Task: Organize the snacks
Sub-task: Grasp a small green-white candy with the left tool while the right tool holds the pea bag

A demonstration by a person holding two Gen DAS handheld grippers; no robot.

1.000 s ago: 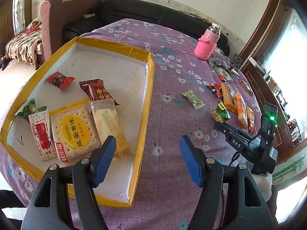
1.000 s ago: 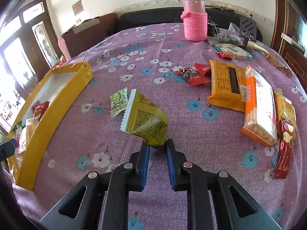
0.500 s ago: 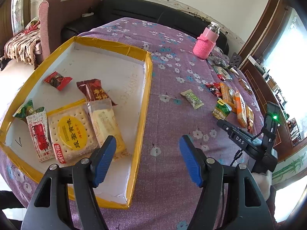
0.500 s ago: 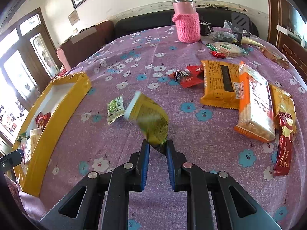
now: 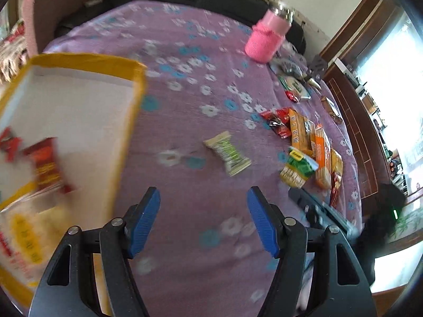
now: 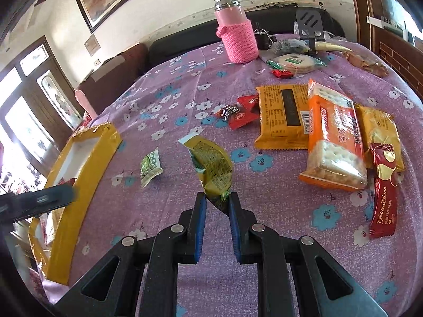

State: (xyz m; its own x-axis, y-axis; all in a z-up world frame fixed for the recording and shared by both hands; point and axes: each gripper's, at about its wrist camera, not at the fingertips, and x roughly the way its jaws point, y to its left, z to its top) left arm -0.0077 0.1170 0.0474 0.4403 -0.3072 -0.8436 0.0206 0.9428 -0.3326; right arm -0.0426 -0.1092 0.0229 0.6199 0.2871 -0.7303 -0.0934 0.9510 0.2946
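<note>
Right tool point(image 6: 216, 200) clamped on yellow-green packet point(image 6: 212, 170); left tool point(image 5: 203, 218) apart, empty.

Both wrist views look steeply down, close over table point(image 5: 190, 60); share yellow-edged tray point(image 6: 87, 158).

Bright daylight floods in from the windows point(image 5: 396, 84), blown white; my left view smears with motion blur, fisheye edges bend dark.
</note>
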